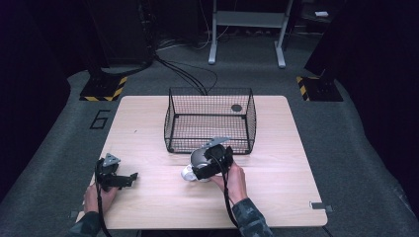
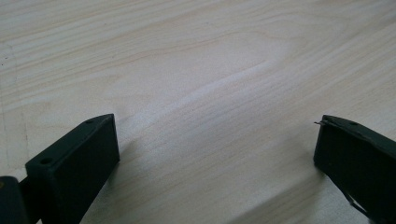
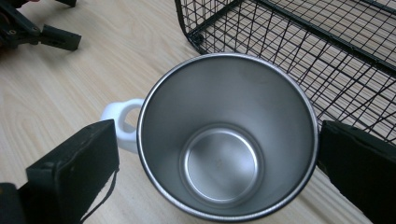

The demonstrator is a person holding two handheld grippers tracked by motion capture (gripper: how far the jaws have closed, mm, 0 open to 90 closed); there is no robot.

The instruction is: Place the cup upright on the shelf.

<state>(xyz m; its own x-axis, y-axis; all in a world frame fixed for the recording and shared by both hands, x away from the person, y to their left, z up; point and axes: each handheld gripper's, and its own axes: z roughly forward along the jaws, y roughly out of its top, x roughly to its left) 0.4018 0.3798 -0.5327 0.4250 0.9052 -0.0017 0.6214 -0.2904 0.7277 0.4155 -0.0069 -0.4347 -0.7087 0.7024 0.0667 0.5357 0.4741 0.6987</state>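
A steel mug with a white handle stands between the right gripper's jaws.

In the high view the mug sits low and centre on the wooden table, just in front of the black wire basket. The right gripper straddles it, jaws spread, one at each side of the rim; whether they touch it I cannot tell. At lower left the left gripper rests on bare wood, jaws wide apart.
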